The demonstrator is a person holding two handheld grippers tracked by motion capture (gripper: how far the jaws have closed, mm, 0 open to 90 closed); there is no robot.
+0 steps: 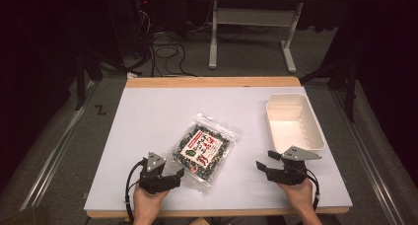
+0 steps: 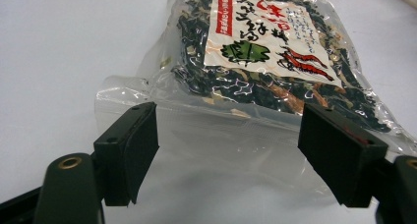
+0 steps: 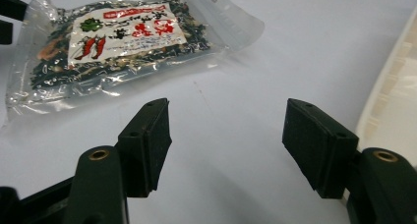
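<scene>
Approach step, likely: left gripper (image 2: pixel 228 155), spread, frames the bag's (image 2: pixel 275 52) clear edge at frame centre; right gripper (image 3: pixel 226 145) is spread, empty. Next: pinch.

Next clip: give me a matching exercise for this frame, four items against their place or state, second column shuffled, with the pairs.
Column 1
1. packet
2. tub
3. left gripper
4. right gripper

Column 2
A. empty, at the table's right edge
B. open, jaws over the packet's clear end
C. lying flat mid-table, label up
D. open over bare table, between packet and tub

Pairs: 1-C, 2-A, 3-B, 4-D
</scene>
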